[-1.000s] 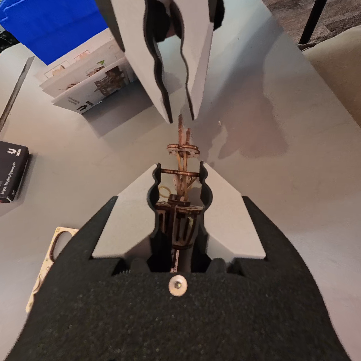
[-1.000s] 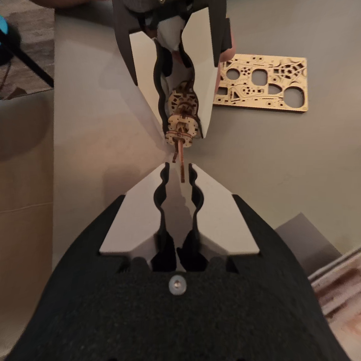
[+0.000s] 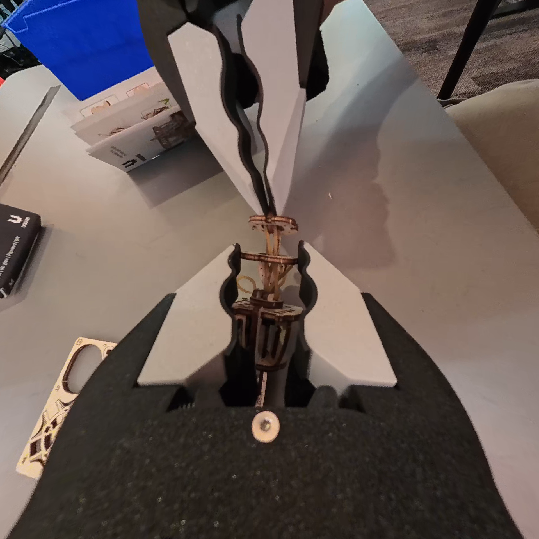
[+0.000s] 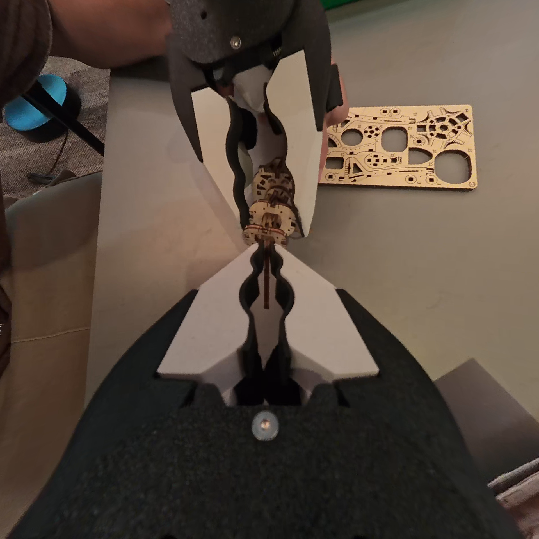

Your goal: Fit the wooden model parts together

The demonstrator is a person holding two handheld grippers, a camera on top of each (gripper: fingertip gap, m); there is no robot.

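While both grippers clamp the wooden model (image 3: 269,294), a punched sheet (image 4: 408,148) lies beside.

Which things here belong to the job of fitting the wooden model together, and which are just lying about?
In use:
- wooden model, held in the left gripper
- thin wooden strip, pinched in the right gripper
- parts sheet

Lying about:
- leaflets
- black box
- blue bin
- rubber band on the table
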